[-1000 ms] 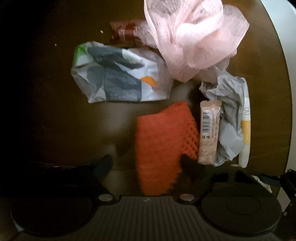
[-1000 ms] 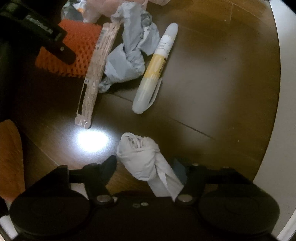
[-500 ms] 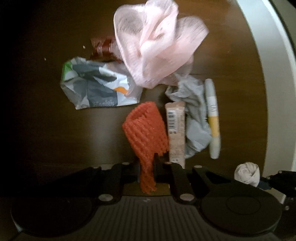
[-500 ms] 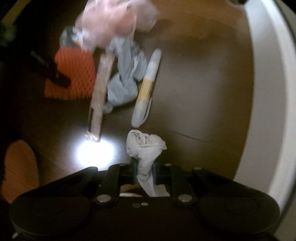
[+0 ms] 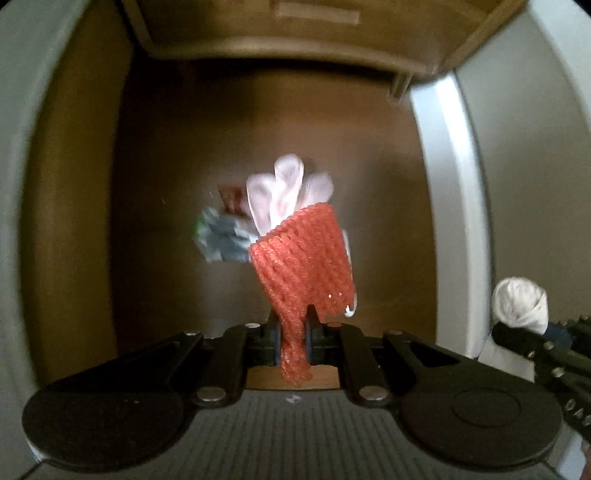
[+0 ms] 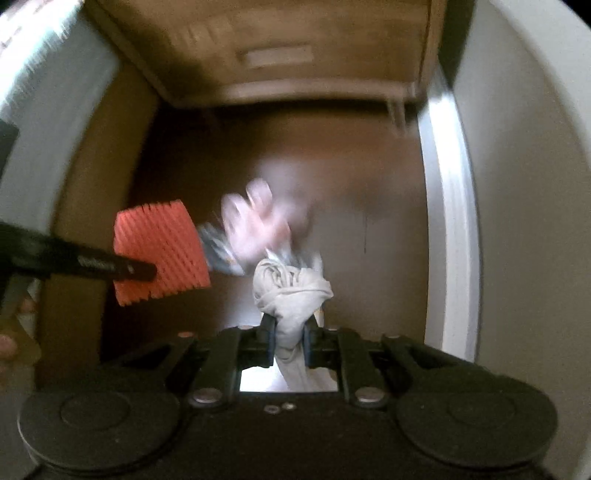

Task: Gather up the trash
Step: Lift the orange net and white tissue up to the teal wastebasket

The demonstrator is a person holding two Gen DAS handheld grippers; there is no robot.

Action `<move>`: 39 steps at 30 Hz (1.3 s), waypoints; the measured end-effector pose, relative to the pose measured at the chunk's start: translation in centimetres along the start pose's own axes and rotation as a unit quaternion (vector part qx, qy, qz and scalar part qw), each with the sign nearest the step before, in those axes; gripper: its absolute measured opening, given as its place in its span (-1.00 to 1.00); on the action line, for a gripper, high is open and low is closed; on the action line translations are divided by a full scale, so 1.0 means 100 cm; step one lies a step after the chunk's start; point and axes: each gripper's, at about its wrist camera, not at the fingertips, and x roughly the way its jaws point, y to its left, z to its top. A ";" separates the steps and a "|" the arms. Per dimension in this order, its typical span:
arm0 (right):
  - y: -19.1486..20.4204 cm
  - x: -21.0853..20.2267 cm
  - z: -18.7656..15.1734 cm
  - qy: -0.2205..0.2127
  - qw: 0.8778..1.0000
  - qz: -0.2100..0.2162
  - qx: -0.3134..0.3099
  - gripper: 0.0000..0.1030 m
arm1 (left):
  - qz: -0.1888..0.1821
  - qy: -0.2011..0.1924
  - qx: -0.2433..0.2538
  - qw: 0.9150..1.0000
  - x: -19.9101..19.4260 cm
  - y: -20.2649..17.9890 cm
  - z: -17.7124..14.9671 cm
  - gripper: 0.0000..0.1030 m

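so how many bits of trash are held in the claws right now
2. The orange foam net is pinched in the left claw; the knotted white wad is in the right claw. Others lie blurred on the floor below.

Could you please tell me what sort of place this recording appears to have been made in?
Probably a room in a home: a dark wooden floor between pale walls, with a wooden furniture piece at the far end. Household litter lies there, such as a pink mesh and a crumpled wrapper.
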 end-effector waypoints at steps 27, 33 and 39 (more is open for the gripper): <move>0.095 -0.396 0.287 -0.256 0.962 0.077 -0.054 -0.76 | 0.042 -0.260 -0.023 0.964 -0.477 -0.059 0.158 -0.78; 0.115 -0.422 0.348 -0.277 0.957 0.056 -0.067 -0.76 | 0.042 -0.300 0.004 0.953 -0.525 -0.049 0.210 -0.78; 0.133 -0.422 0.413 -0.291 0.955 0.045 -0.042 -0.76 | 0.048 -0.305 0.039 0.950 -0.536 -0.034 0.281 -0.78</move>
